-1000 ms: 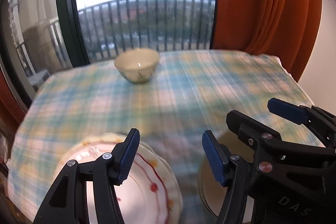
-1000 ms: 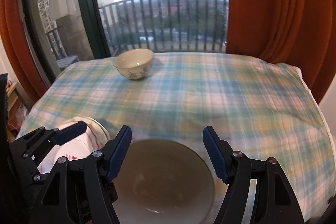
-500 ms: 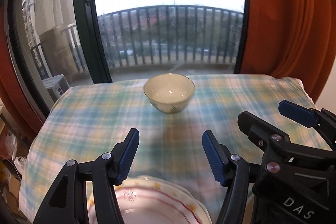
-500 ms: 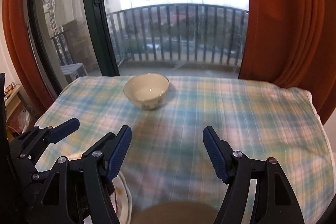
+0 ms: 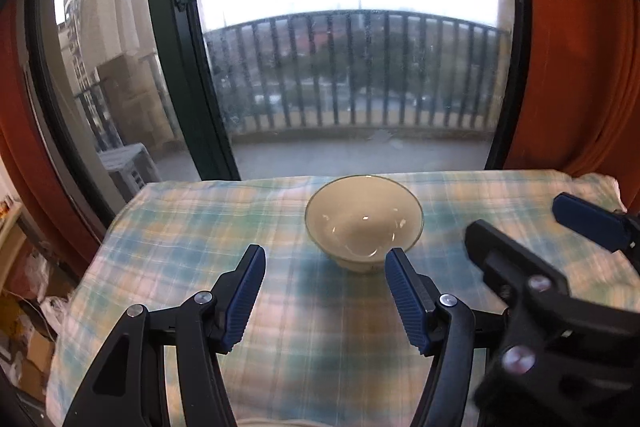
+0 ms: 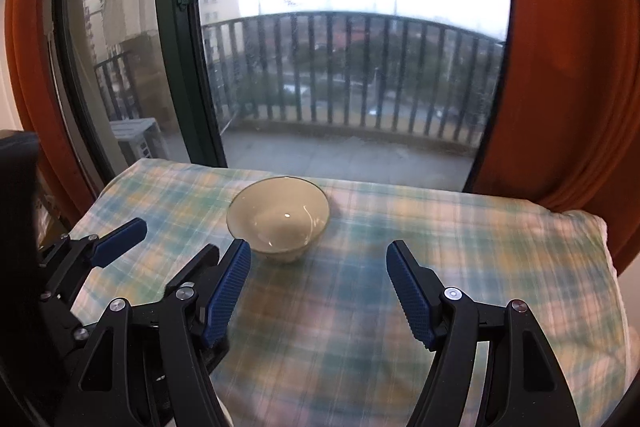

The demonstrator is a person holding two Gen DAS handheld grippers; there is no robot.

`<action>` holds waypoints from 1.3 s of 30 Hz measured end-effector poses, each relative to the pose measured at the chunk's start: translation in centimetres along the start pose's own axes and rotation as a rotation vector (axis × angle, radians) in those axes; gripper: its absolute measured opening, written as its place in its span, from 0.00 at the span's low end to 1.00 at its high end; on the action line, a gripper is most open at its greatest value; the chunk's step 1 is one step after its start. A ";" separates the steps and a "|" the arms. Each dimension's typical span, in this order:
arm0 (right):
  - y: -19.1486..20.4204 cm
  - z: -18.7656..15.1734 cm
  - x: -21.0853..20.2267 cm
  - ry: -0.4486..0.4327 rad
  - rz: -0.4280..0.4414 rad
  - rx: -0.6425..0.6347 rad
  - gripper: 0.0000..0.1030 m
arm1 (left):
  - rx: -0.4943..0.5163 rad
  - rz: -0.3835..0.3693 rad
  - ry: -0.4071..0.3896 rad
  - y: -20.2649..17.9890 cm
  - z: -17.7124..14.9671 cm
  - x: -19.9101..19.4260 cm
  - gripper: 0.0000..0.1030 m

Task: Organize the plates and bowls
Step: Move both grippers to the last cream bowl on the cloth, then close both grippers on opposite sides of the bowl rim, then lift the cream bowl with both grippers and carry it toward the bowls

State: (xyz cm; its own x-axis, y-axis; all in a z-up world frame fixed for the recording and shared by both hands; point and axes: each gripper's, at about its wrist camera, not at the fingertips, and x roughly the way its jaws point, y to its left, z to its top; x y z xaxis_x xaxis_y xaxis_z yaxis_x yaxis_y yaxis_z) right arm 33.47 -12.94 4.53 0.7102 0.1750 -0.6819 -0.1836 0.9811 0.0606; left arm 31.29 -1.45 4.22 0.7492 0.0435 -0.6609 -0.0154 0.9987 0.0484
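Observation:
A cream bowl (image 5: 363,221) stands upright on the plaid tablecloth (image 5: 200,227) near the table's far edge; it also shows in the right wrist view (image 6: 279,217). My left gripper (image 5: 325,295) is open and empty, a little short of the bowl, with the bowl slightly right of its centre line. My right gripper (image 6: 319,291) is open and empty, with the bowl ahead and to its left. Each gripper shows in the other's view: the right one (image 5: 532,247) and the left one (image 6: 168,247). A sliver of a plate rim (image 5: 260,422) shows at the bottom edge.
A glass balcony door with a dark frame (image 5: 180,67) stands just beyond the table's far edge. Orange curtains (image 5: 580,47) hang on both sides. Clutter lies on the floor left of the table (image 5: 24,307). The tablecloth (image 6: 440,247) stretches right to a rounded corner.
Both grippers have lifted and moved forward toward the cream bowl. The plates and the large bowl that lay under them have dropped out of view. Both stay open.

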 end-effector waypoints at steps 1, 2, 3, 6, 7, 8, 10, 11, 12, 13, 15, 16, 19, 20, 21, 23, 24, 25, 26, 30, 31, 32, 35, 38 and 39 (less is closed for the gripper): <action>0.0 0.3 0.3 -0.006 0.001 0.005 0.72 | -0.006 0.002 -0.001 0.2 0.3 0.3 0.63; -0.1 0.6 0.7 -0.008 0.005 0.012 0.71 | -0.009 0.011 -0.007 0.3 0.6 0.6 0.63; -0.2 1.1 1.5 0.001 0.012 0.022 0.71 | -0.010 0.020 -0.009 0.4 0.9 1.0 0.63; -0.1 1.8 3.4 0.010 0.009 0.039 0.72 | -0.015 0.037 0.020 0.8 1.7 2.9 0.66; -0.1 1.8 3.9 0.013 0.005 0.041 0.71 | -0.008 0.042 0.035 0.9 2.0 3.8 0.66; -0.1 2.0 4.6 0.015 -0.003 0.043 0.71 | -0.001 0.049 0.051 1.0 2.1 4.8 0.66; 0.1 2.1 6.3 0.020 -0.017 0.044 0.71 | 0.011 0.062 0.068 1.2 2.4 6.3 0.66; 0.1 2.3 6.9 0.026 -0.019 0.044 0.71 | 0.014 0.063 0.074 1.1 2.5 6.8 0.66; 0.1 2.5 7.9 0.038 -0.019 0.045 0.71 | 0.013 0.062 0.086 1.2 2.6 7.9 0.66; 0.1 2.7 8.6 0.046 -0.022 0.049 0.71 | 0.005 0.060 0.099 1.4 2.7 8.7 0.66; 0.0 2.8 10.1 0.053 -0.024 0.062 0.71 | -0.017 0.046 0.128 1.6 2.8 10.1 0.66; -0.1 2.9 10.9 0.059 -0.027 0.066 0.71 | -0.028 0.038 0.142 1.8 2.8 10.8 0.66; 0.0 3.1 12.2 0.071 -0.044 0.064 0.67 | -0.042 0.035 0.168 2.0 2.6 12.6 0.66; 0.0 3.1 12.8 0.078 -0.046 0.060 0.66 | -0.042 0.035 0.171 1.9 2.7 12.9 0.64; 0.0 3.0 13.3 0.087 -0.046 0.058 0.65 | -0.039 0.037 0.173 1.8 2.6 13.3 0.61; -0.2 2.9 14.2 0.106 -0.042 0.063 0.61 | -0.037 0.043 0.175 1.7 2.6 13.9 0.56; -0.3 2.9 14.8 0.124 -0.031 0.072 0.58 | -0.037 0.039 0.178 1.6 2.6 14.2 0.50; -0.5 2.9 15.3 0.137 -0.023 0.081 0.51 | -0.034 0.030 0.185 1.5 2.6 14.6 0.47; -0.6 2.9 15.8 0.152 -0.020 0.088 0.49 | -0.031 0.023 0.193 1.4 2.6 14.9 0.41; -0.7 2.6 17.1 0.173 -0.030 0.081 0.40 | -0.009 0.000 0.224 0.8 2.3 16.2 0.32; -0.7 2.5 17.4 0.183 -0.026 0.081 0.37 | -0.009 -0.006 0.232 0.7 2.2 16.4 0.31; -0.7 2.4 17.8 0.197 -0.019 0.083 0.35 | -0.010 -0.012 0.239 0.8 2.0 16.7 0.27; -0.7 2.3 18.4 0.212 -0.029 0.077 0.25 | -0.007 -0.010 0.251 0.6 1.8 17.1 0.22; -0.7 2.3 18.4 0.205 -0.047 0.056 0.18 | -0.016 -0.019 0.250 0.5 1.7 17.1 0.21; -0.8 2.4 18.4 0.208 -0.044 0.062 0.18 | -0.020 -0.020 0.252 0.5 1.7 17.0 0.21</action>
State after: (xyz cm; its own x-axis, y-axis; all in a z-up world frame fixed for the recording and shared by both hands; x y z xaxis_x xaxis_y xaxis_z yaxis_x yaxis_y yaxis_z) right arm 48.30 -10.34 -6.29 0.5598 0.1172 -0.8203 -0.1088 0.9918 0.0675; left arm 45.18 -0.23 -5.74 0.5610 0.0266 -0.8274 -0.0171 0.9996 0.0205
